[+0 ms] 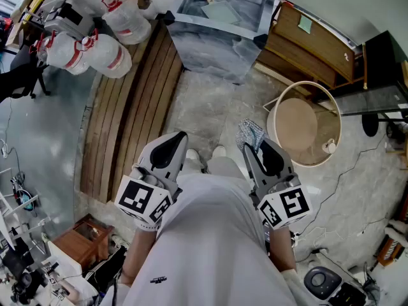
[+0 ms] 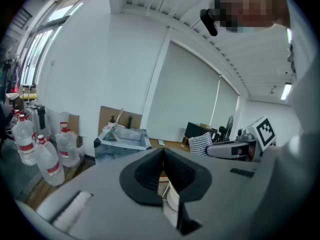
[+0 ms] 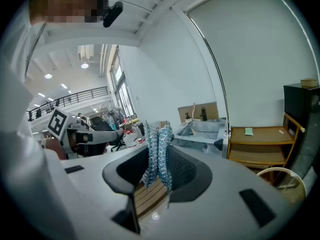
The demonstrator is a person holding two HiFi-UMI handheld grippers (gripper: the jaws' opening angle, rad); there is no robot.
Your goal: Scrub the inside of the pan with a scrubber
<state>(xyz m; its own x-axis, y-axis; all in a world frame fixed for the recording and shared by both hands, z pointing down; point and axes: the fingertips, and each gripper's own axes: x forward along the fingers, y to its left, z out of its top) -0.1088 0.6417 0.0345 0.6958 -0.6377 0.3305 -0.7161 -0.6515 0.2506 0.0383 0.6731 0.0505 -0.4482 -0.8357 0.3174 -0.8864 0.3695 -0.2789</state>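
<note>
Nearest the person's body, the right gripper pinches the mesh scrubber between its fingers, apparently carried ready for scrubbing, while the left gripper has its fingers pressed together on nothing, and no pan shows, only a steel tub ahead.

The metal basin stands at the far side. Left of the basin, water bottles cluster at the far end of the slatted boards, which run from the basin's left front corner toward the person. Right of the basin stands a wooden shelf unit, and a round tub sits on the floor to the basin's front right. Before the basin, the left gripper and right gripper are side by side, with the scrubber between the right one's jaws.
</note>
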